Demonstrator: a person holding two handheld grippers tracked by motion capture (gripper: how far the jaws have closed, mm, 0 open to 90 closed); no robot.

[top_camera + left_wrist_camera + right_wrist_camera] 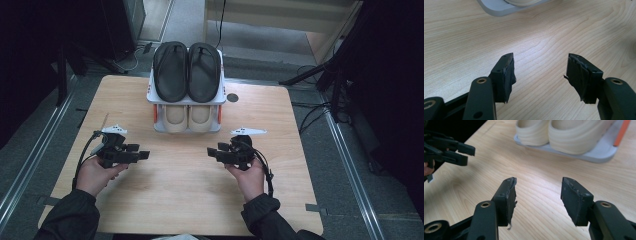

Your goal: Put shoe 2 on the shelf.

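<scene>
— What are the fingers doing?
— The left gripper (pixel 145 155) and right gripper (pixel 210 151) both have fingers spread wide, holding nothing.
— Where are the shoes?
— Cream shoes (pixel 189 118) sit low in the white rack (pixel 186 128) by the tabletop's (pixel 185 195) far edge, black sandals (pixel 187 71) on top. Bare wood lies all around.

Wooden table (pixel 185 200) seen from above. At its far middle stands a two-tier white shoe rack (pixel 186 97): a pair of black sandals (pixel 187 71) lies side by side on the upper tier, a pair of cream shoes (pixel 187 118) on the lower. Near the rack, the left gripper (pixel 143 155) and right gripper (pixel 212 151) are held apart over bare wood, tips pointing toward each other, neither touching the rack.
</scene>
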